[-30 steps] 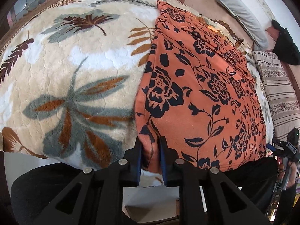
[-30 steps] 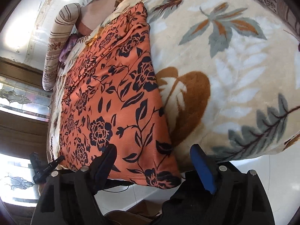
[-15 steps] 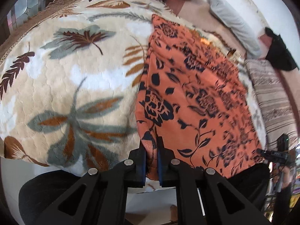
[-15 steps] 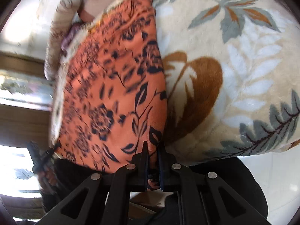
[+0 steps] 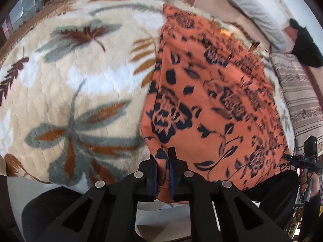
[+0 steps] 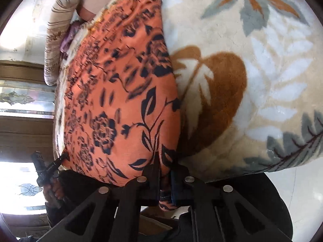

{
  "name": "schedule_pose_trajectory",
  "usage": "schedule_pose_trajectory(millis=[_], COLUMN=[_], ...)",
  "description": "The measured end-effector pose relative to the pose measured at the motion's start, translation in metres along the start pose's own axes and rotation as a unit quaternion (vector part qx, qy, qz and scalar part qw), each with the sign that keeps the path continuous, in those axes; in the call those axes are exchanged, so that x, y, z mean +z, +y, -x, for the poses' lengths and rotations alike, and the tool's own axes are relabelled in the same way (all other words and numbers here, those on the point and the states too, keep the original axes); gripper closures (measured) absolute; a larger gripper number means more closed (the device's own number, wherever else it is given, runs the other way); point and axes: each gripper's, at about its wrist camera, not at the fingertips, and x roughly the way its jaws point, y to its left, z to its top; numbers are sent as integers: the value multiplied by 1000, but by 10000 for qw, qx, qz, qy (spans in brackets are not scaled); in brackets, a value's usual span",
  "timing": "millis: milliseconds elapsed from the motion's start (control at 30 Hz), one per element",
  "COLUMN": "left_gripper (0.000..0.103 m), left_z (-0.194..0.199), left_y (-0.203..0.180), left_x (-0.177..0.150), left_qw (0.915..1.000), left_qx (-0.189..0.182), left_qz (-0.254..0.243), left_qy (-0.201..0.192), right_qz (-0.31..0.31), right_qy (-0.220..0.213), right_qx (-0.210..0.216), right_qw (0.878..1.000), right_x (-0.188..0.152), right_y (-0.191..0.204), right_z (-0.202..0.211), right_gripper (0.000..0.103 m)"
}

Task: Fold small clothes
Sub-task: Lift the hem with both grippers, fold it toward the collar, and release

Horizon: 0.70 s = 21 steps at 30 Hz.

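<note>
Orange floral cloth (image 5: 212, 109) is pinched at its near hem by both grippers: the left gripper (image 5: 163, 168) clamps one near corner, the right gripper (image 6: 164, 178) the other, each with jaws nearly together on the fabric. Beyond them the cloth lies spread flat on a cream leaf-patterned blanket (image 5: 80, 80), with striped pillows (image 5: 302, 100) at the far side.

Two wrist fisheyes, both aimed steeply down over the near edge of a bed.

The left wrist view looks along its black fingers (image 5: 173, 161) at the near left corner of the orange cloth with black flowers (image 5: 212, 100); the right wrist view sits close over the near right corner (image 6: 121, 100). Both share that cloth and the cream plush leaf-print blanket (image 5: 70, 90) (image 6: 262, 70).
</note>
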Motion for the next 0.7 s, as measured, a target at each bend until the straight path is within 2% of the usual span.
schedule_pose_trajectory(millis=[67, 133, 233, 300, 367, 467, 567, 633, 667, 700], left_gripper=[94, 94, 94, 94, 94, 94, 93, 89, 73, 61], left_z=[4, -4, -14, -6, 8, 30, 37, 25, 3, -20], left_y=[1, 5, 4, -1, -12, -34, -49, -49, -51, -51], left_x=[2, 3, 6, 19, 49, 110, 178, 217, 241, 259], left_qw=[9999, 9998, 9988, 9992, 9994, 9968, 9892, 9863, 9876, 9901], left_qx=[-85, -9, 74, -67, -331, -530, -707, -538, -362, -151], left_qz=[47, 102, 66, 33, 3, -164, -30, 109, 126, 78], left_qy=[-36, 188, 476, 380, 82, -570, -1281, -1554, -1522, -1391], right_qz=[5, -51, -234, -309, -283, -24, 237, 21, -185, -240], right_qy=[-159, -238, 24, 30, -231, -822, -1602, -2019, -2083, -2078], right_qx=[207, 304, 319, 471, 696, 1015, 1236, 1422, 1500, 1440], right_qw=[9997, 9992, 9992, 9984, 9969, 9914, 9790, 9690, 9663, 9672], right_x=[0, 2, 6, 12, 27, 77, 151, 199, 222, 242], right_y=[4, 4, -7, -6, 7, 41, 79, 84, 81, 79], right_z=[11, 15, 0, -2, 7, 34, 67, 74, 67, 55], right_gripper=[96, 96, 96, 96, 96, 96, 96, 95, 94, 90])
